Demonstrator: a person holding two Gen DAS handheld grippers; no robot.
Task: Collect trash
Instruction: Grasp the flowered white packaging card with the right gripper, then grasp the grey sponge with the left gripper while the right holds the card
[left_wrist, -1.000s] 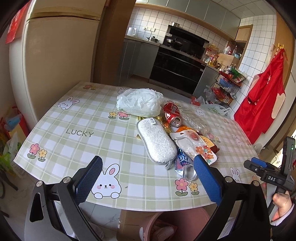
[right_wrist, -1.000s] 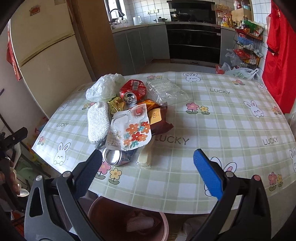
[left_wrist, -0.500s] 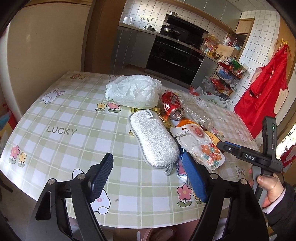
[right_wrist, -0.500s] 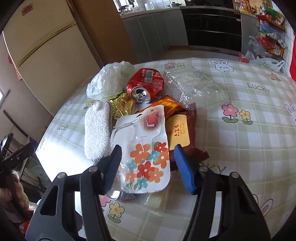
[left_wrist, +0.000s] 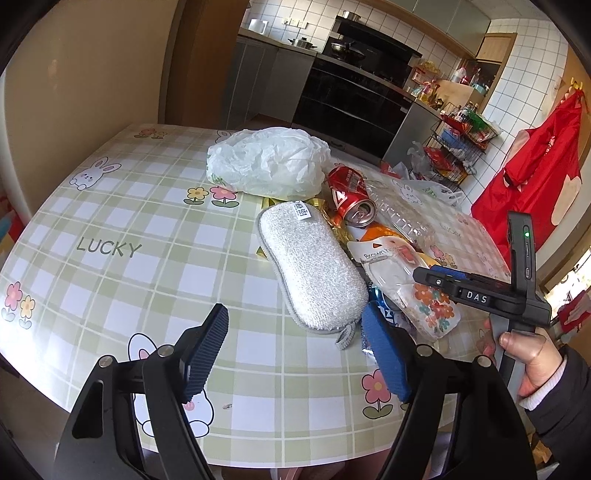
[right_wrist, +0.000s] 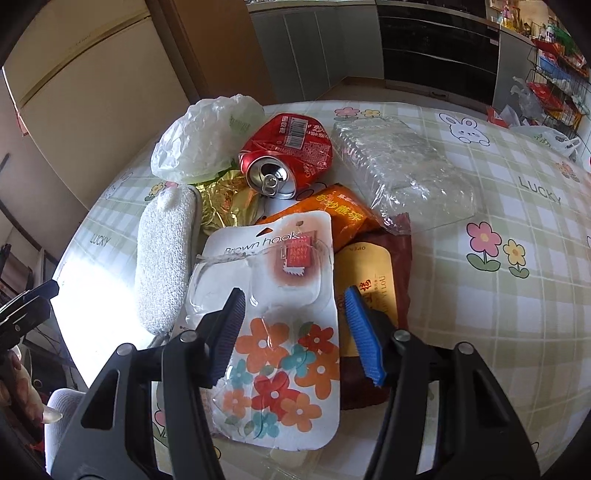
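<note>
A pile of trash lies on the checked tablecloth (left_wrist: 110, 229): a white plastic bag (left_wrist: 266, 166), a crushed red can (right_wrist: 284, 155), a grey scrub pad (left_wrist: 314, 266), gold foil (right_wrist: 225, 203), an orange snack bag (right_wrist: 343, 214), a brown packet (right_wrist: 373, 280), clear plastic packaging (right_wrist: 402, 166) and a flowered hook card (right_wrist: 280, 332). My right gripper (right_wrist: 295, 332) is open, its fingers straddling the hook card just above it; it also shows in the left wrist view (left_wrist: 439, 277). My left gripper (left_wrist: 295, 354) is open and empty above the table's near edge, just short of the scrub pad.
A beige fridge (right_wrist: 74, 92) stands left of the table. Kitchen cabinets and a black oven (left_wrist: 351, 96) are behind it. A wire rack (left_wrist: 454, 144) and a red apron (left_wrist: 532, 173) are at the right. A crushed blue can (left_wrist: 380, 306) lies under the hook card's edge.
Both grippers have moved forward over the table toward the pile. The right gripper has come down over the hook card and its jaws have narrowed. The bin below has left view.
</note>
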